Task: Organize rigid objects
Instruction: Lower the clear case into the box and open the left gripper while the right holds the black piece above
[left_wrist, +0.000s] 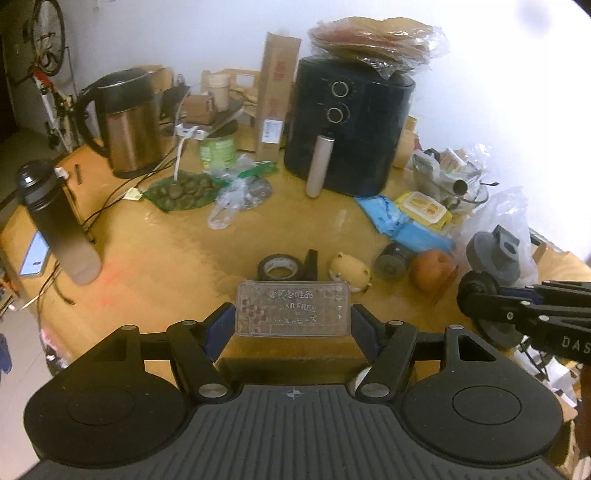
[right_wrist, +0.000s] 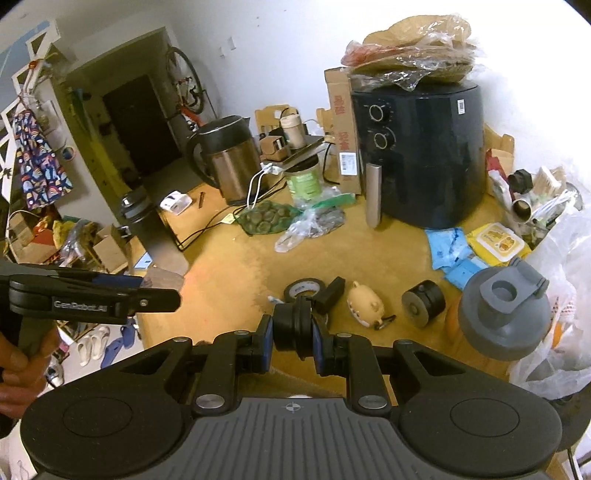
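My left gripper (left_wrist: 292, 317) is shut on a clear plastic box (left_wrist: 291, 308) with printed lettering, held flat above the wooden table (left_wrist: 166, 258). In the right wrist view my right gripper (right_wrist: 295, 338) is shut on a small black wheel (right_wrist: 295, 326); this wheel (left_wrist: 476, 290) also shows at the right edge of the left wrist view. On the table just beyond lie a black tape roll (left_wrist: 280, 267), a black block (right_wrist: 330, 291), a yellow pig-shaped toy (right_wrist: 365, 302), a second black wheel (right_wrist: 423, 301) and an orange fruit (left_wrist: 430, 269).
A black air fryer (left_wrist: 351, 122) stands at the back, with a steel kettle (left_wrist: 129, 122) to its left. A grey-lidded shaker bottle (right_wrist: 504, 314) and plastic bags crowd the right side. A dark bottle (left_wrist: 55, 218) stands at the left edge. Cables and food bags lie mid-table.
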